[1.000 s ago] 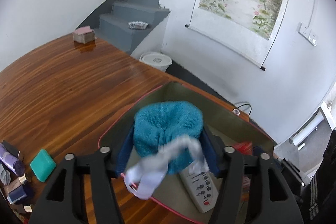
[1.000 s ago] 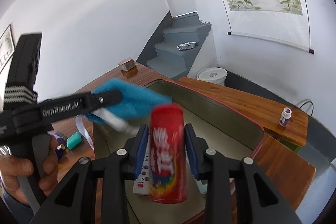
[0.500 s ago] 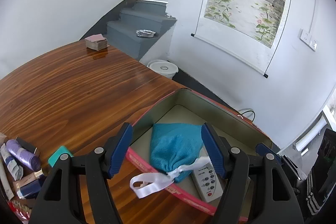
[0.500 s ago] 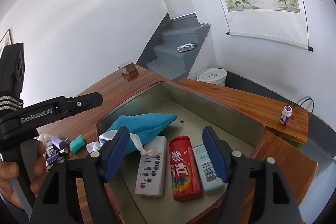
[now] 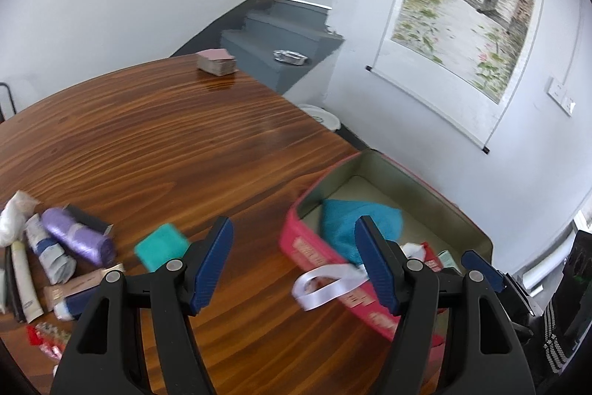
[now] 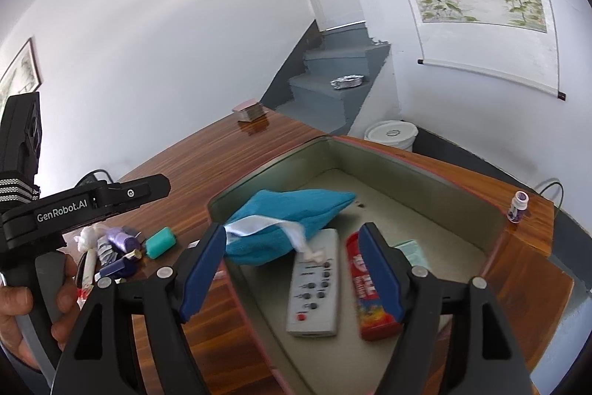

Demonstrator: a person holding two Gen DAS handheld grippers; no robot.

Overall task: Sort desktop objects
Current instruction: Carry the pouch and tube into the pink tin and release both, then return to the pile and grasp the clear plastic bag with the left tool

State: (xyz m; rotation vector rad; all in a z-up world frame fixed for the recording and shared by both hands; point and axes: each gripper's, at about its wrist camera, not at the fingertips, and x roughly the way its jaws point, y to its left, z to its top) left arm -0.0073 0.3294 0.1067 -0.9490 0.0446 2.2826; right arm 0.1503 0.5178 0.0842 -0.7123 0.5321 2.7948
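Observation:
A red tin box (image 6: 414, 169) with a grey-green inside stands on the wooden table; it also shows in the left wrist view (image 5: 318, 247). In it lie a teal cloth pouch (image 6: 292, 217) with a white ribbon, a grey remote (image 6: 314, 287), a red can (image 6: 370, 295) and a pale green pack (image 6: 412, 250). My left gripper (image 5: 294, 263) is open and empty above the table beside the box's left wall. My right gripper (image 6: 294, 271) is open and empty above the box. A teal case (image 5: 161, 245) and a heap of tubes with a purple roll (image 5: 77, 241) lie left of the box.
A pink pad block (image 5: 216, 62) sits at the table's far edge. A small purple bottle (image 6: 518, 206) stands on the table corner right of the box. A white bucket (image 6: 390, 132) is on the floor behind. Grey stairs rise at the back.
The left gripper let go of the teal pouch in the box and drew back to the left. The right gripper let go of the red can and pulled back; the can lies in the box.

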